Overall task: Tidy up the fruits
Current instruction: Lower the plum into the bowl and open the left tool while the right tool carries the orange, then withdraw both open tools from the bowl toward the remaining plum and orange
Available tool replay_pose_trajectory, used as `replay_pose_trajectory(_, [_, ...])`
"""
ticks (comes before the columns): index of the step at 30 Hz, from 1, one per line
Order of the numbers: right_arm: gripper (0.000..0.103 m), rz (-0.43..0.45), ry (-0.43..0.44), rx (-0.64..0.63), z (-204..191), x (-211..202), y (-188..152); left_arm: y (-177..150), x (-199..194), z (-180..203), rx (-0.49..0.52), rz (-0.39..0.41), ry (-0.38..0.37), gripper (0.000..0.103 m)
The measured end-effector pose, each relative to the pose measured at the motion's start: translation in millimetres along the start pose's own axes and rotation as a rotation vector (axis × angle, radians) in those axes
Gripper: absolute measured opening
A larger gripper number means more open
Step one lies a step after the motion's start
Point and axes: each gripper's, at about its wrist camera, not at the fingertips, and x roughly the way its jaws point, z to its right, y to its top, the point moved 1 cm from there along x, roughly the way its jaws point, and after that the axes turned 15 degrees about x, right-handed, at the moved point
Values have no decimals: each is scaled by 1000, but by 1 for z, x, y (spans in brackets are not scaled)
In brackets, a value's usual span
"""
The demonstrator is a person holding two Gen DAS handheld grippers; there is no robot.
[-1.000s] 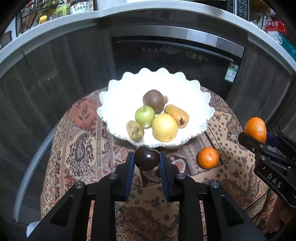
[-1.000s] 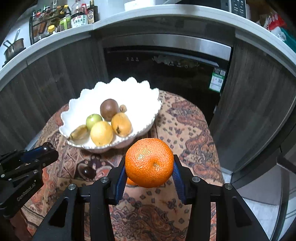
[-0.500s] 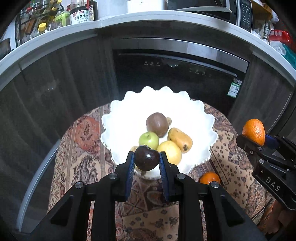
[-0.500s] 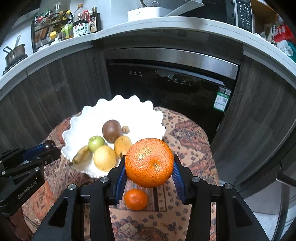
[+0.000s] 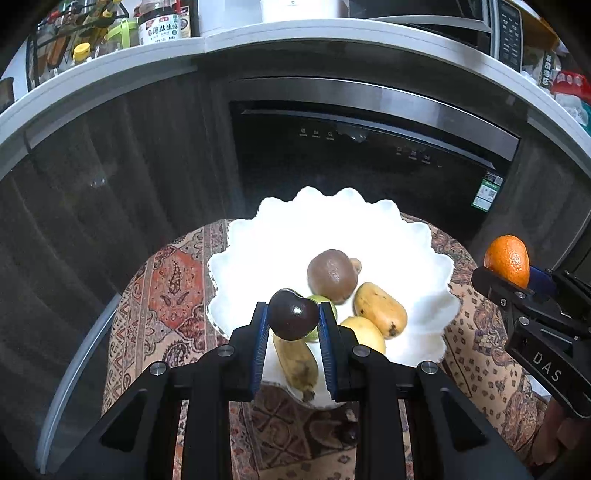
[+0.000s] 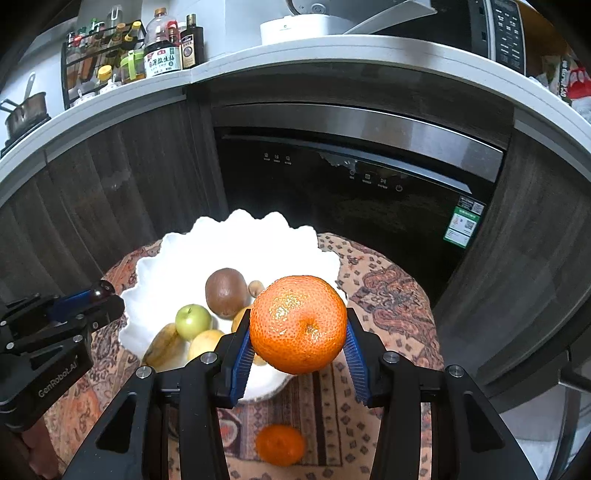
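A white scalloped bowl (image 5: 413,243) (image 6: 177,251) sits on a patterned tablecloth and holds a brown round fruit (image 5: 331,276), a green apple (image 6: 192,321), a mango (image 5: 380,310), a yellow pear (image 6: 205,343) and a small banana (image 5: 295,360). My left gripper (image 5: 293,321) is shut on a dark plum (image 5: 293,314), held above the bowl's near rim. My right gripper (image 6: 298,338) is shut on a large orange (image 6: 298,324), held above the bowl's right edge. A second orange (image 6: 280,445) lies on the cloth below it.
The round table (image 5: 173,273) stands in front of a dark oven (image 6: 351,177) and dark cabinets. A white counter above carries bottles (image 6: 162,51) and a microwave (image 6: 506,33). A small dark fruit (image 5: 349,432) lies on the cloth near the bowl.
Both grippers have risen and moved forward toward the bowl, each still holding its fruit. The plum is now over the bowl's near rim and the loose orange has dropped below the right gripper.
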Motion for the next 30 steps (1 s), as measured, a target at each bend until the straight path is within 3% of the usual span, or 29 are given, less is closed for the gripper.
replay_pose_trajectory(21, [46,-95,4,0,-8,60,-2,-1,58,-13,-14,-79,-36,27])
replay_pose_trajectory(22, [46,-97,5,1,-9,61,-2,-2,59,-13,-13,-83,-36,29])
replay_pose_trajectory(25, [48,-104,1,-6,-10,63,-2,-3,59,-14,-17,-85,-27,52])
replay_pose_trajectory(27, [55,-93,-6,-14,-11,62,-2,-3,57,-15,-17,-77,-11,56])
replay_pose_trajectory(29, [78,-59,-23,-22,-11,56,-1,-4,57,-15,-13,-83,-2,57])
replay_pose_trajectory(30, [81,-39,-35,-27,-12,53,1,-4,56,-15,-9,-85,4,58])
